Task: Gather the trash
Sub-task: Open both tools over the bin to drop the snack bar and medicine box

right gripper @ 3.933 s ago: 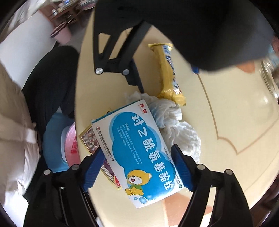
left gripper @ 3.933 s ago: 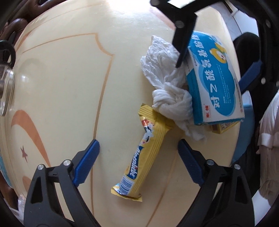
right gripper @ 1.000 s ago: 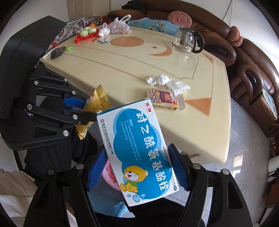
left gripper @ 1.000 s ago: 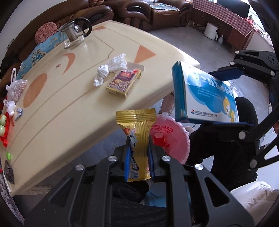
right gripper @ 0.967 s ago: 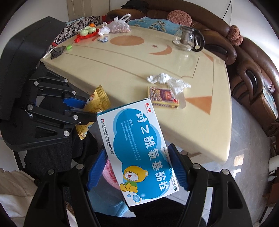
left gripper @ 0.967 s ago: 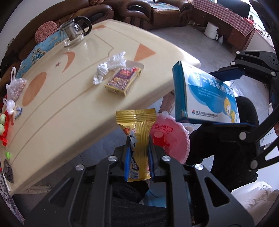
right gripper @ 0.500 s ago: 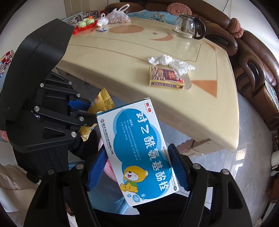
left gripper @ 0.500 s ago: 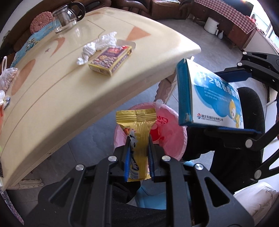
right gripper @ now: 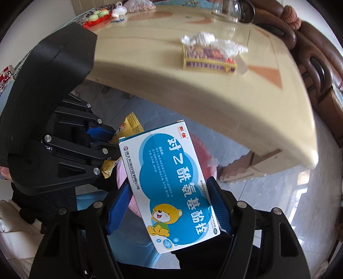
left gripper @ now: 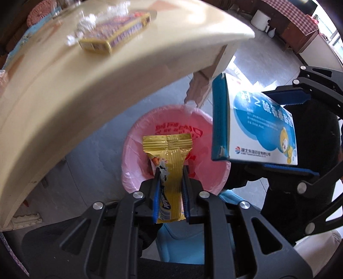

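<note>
My left gripper point(left gripper: 170, 171) is shut on a yellow snack wrapper point(left gripper: 169, 154) and holds it over the pink-lined trash bin point(left gripper: 137, 150) that stands on the floor by the table. My right gripper point(right gripper: 169, 191) is shut on a blue and white medicine box point(right gripper: 171, 182), held beside the bin; the box also shows at the right of the left wrist view point(left gripper: 257, 133). A yellow card box point(right gripper: 209, 56) and a crumpled white tissue point(right gripper: 205, 38) lie on the cream table point(right gripper: 150, 53). The left gripper body point(right gripper: 53, 107) fills the left of the right wrist view.
The table edge point(left gripper: 107, 85) overhangs the bin, with a table leg point(left gripper: 203, 81) just behind it. A glass teapot point(right gripper: 231, 10) and snack bags point(right gripper: 98, 16) sit at the table's far end. A brown sofa point(right gripper: 321, 64) lies beyond. Grey tiled floor point(right gripper: 278, 203) surrounds the bin.
Both grippers have dropped from table height down toward the bin, carrying the wrapper and the box. The bin now sits directly beyond the wrapper, and the table edge is above.
</note>
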{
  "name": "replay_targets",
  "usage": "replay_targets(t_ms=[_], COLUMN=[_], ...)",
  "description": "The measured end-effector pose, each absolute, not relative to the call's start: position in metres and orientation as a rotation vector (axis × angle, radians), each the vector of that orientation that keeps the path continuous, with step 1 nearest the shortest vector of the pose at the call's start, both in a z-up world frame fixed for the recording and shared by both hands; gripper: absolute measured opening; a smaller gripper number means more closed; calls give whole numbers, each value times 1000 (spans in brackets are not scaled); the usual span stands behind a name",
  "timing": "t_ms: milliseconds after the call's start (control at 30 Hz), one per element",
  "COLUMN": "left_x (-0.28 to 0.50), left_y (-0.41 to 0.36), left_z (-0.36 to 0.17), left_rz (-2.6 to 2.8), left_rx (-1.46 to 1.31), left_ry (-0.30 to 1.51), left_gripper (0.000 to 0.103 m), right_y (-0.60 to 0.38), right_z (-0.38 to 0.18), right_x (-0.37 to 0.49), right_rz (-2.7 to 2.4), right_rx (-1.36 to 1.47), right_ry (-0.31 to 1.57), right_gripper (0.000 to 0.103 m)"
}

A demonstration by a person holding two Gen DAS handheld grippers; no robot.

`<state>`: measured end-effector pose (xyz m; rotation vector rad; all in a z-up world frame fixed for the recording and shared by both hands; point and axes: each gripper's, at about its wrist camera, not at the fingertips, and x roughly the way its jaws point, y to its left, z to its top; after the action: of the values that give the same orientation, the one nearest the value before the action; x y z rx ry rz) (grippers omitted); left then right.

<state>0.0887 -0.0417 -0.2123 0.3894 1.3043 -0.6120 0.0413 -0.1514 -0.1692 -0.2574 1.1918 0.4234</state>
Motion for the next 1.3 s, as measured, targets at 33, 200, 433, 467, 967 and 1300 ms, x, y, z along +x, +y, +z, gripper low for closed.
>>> replay_targets(t_ms=[33,200,433,467,967,1300], left_x=[90,101,111,112,131,139], left_y=[-42,-45,-45,-44,-39,-39], left_z=[-219,-245,-286,-292,-354,-382], left_rz=[-614,-623,-628,-629,-604,-572], left_rx=[387,363,337,334,267,257], left_ry=[1316,1366,1437,1448,1597,1656], left_gripper=[18,18,18,18,18,18], right_y=[-152,-155,-155,-154,-156,-154], right_z=[-176,-201,-235,-240,-314,-338], right_x=[43,53,62,63,92,96], right_rz=[422,420,415,415,405,410], right_rx=[-254,-238,-232,-233,-180,-176], right_ry=[1203,1241,1292,1298,1404,1447], right_gripper=[68,68,68,68,68,68])
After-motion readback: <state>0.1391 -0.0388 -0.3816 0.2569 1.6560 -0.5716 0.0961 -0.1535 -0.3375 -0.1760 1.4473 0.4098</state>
